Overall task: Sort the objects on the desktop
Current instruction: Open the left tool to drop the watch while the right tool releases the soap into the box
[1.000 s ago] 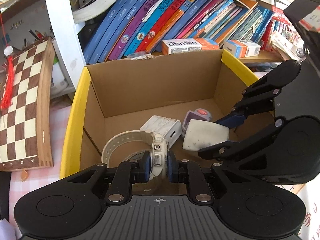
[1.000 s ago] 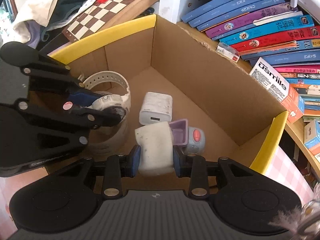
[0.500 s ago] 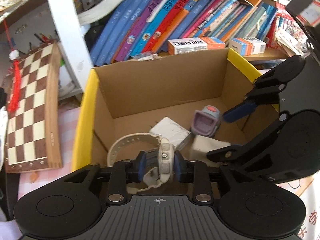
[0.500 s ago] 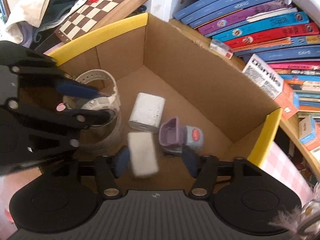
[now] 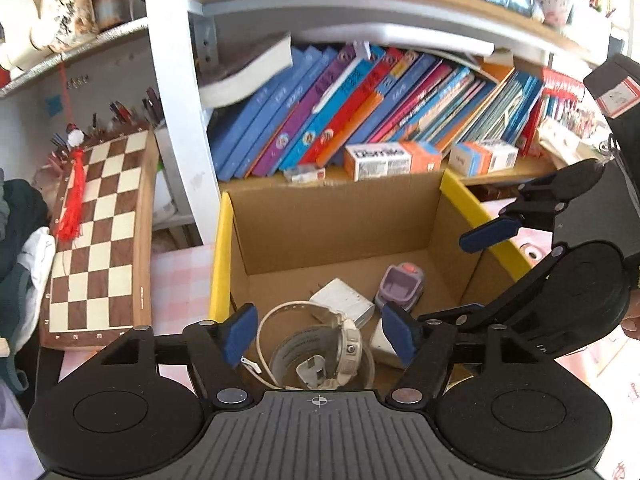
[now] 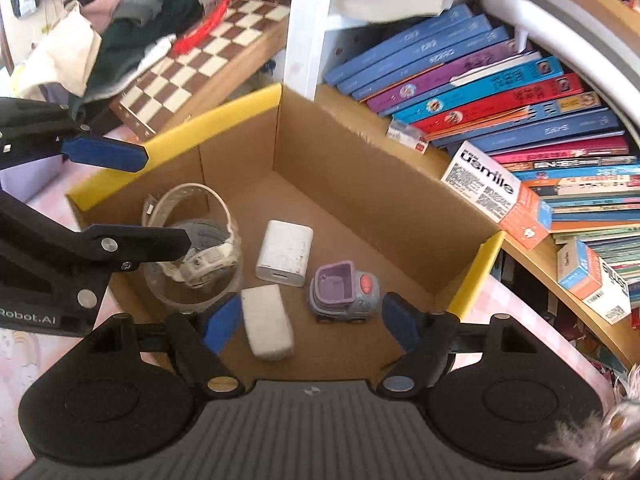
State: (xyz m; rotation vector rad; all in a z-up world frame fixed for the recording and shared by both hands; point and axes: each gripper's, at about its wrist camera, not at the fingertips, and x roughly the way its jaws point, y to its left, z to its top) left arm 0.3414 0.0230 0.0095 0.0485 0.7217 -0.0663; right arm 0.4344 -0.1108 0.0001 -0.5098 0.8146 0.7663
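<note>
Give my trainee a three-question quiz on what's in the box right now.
1. True or false: the white watch is clamped in the left gripper.
2. Which lies nearest the right gripper: A the white block, B the white charger, C the chessboard?
3. What colour trims the cardboard box rim?

Key: 1 false, its jaws are opening, clear of the watch; 2 A; 3 yellow.

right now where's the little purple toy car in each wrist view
Left wrist: the purple toy car sits right of centre on the floor of the cardboard box, beyond the right blue finger pad.
Right wrist: low centre, between the two blue finger pads.
Shared landmark: the white charger block, lying just left of the car in both views.
</note>
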